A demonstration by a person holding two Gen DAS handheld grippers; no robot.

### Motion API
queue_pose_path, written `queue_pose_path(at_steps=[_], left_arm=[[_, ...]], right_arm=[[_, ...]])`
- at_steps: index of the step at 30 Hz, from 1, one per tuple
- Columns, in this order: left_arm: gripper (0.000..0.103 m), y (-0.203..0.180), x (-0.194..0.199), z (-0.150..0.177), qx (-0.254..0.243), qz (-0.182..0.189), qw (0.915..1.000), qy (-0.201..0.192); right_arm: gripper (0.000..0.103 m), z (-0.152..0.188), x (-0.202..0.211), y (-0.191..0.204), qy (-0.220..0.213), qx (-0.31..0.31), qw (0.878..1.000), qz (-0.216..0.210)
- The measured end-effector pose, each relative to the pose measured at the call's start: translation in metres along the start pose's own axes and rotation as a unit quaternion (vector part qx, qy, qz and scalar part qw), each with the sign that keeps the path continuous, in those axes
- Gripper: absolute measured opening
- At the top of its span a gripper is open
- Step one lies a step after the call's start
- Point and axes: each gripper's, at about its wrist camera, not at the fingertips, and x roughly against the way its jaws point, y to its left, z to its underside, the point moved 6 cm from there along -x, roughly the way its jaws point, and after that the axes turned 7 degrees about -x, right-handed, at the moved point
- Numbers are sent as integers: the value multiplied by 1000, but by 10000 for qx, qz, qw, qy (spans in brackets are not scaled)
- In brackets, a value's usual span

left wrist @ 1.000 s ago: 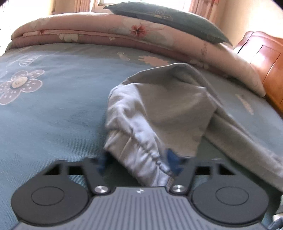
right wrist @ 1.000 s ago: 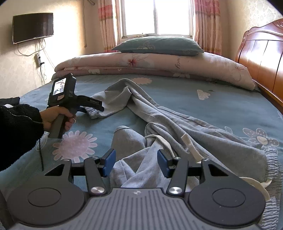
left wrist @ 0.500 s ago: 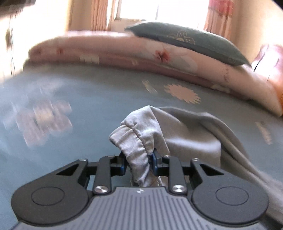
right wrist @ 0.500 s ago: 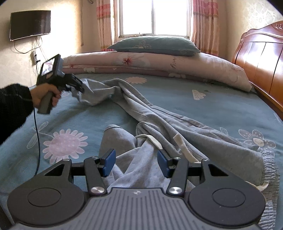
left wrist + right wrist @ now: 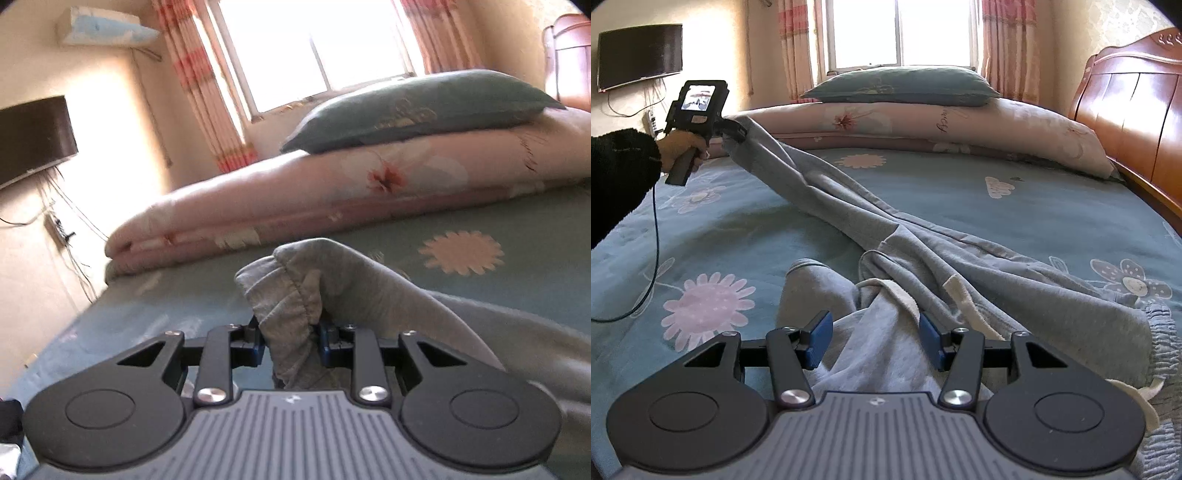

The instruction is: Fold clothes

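Grey sweatpants (image 5: 923,251) lie across the blue flowered bed. One leg stretches up and left to my left gripper (image 5: 737,131), held in a hand with a dark sleeve. In the left wrist view that gripper (image 5: 290,341) is shut on the elastic cuff (image 5: 288,302) of the leg, lifted off the bed. My right gripper (image 5: 873,338) hovers low over the bunched near part of the pants (image 5: 871,347). Its blue pads (image 5: 818,338) stand apart on either side of a fold, not pressing it. The gathered waistband (image 5: 1161,332) lies at the right.
A folded pink quilt (image 5: 923,122) with a teal pillow (image 5: 901,86) on top runs along the far side of the bed. A wooden headboard (image 5: 1137,99) stands at the right. A cable (image 5: 653,251) trails from the left gripper over the sheet (image 5: 997,206).
My left gripper closed on the pant cuff, then rose and swung left and away, pulling the leg taut off the bed. The right gripper shifted only slightly over the bunched cloth.
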Motion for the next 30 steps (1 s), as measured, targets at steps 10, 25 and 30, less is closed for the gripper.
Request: queue_pose_path(at_steps=[10,25,30], left_arm=[[34,-25,-57,18,-375,8,9950,929],[47,22,-51,38,118,-575,9873,1475],[47,24,-35,39,-88,-539,9880,1444]], right_arm=[[57,5,-16,-1,113,-79,9999,-49],[57,1,-6,4,30,4,10000,-71],[57,-1,-1,9,25,24,10000,-87]])
